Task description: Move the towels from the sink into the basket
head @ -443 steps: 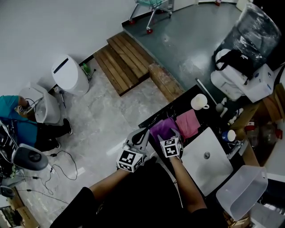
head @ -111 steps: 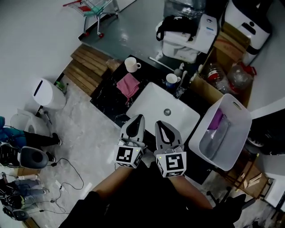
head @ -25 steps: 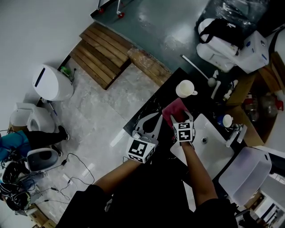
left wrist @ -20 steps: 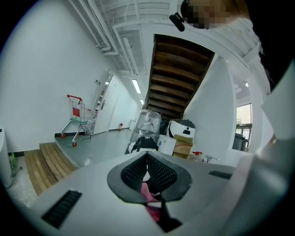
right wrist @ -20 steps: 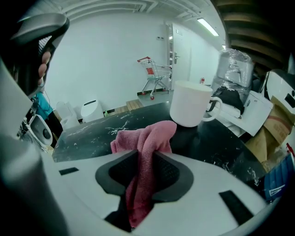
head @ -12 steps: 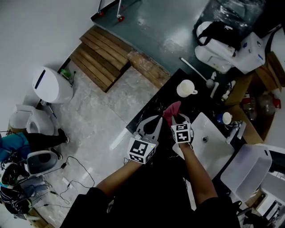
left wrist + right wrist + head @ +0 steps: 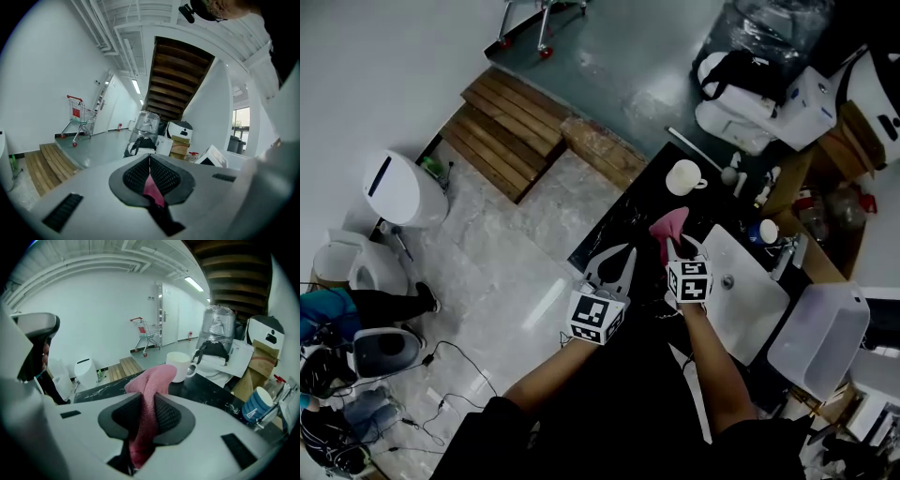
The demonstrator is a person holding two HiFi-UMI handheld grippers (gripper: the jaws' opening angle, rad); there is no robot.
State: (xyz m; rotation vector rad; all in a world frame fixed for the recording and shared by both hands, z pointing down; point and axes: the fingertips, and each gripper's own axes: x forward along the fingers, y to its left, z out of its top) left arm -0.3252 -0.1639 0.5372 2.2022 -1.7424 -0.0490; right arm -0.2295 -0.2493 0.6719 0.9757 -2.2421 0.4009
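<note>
A pink towel hangs lifted off the black counter, with my right gripper shut on it; its jaws have just closed on the cloth. In the right gripper view the towel stands pinched between the dark pads of the right gripper and droops down behind them. My left gripper hovers just left of the towel, jaws together and holding nothing; in its own view the left gripper shows only a sliver of pink beyond the pads. The white sink lies to the right, the pale basket further right.
A white mug stands on the counter behind the towel, and a blue cup by the tap. Boxes and a water dispenser crowd the back right. Wooden steps and a white bin are on the floor at left.
The right gripper has shut on the pink towel and raised it off the counter, so it now hangs in a peak. The left gripper has shifted slightly alongside.
</note>
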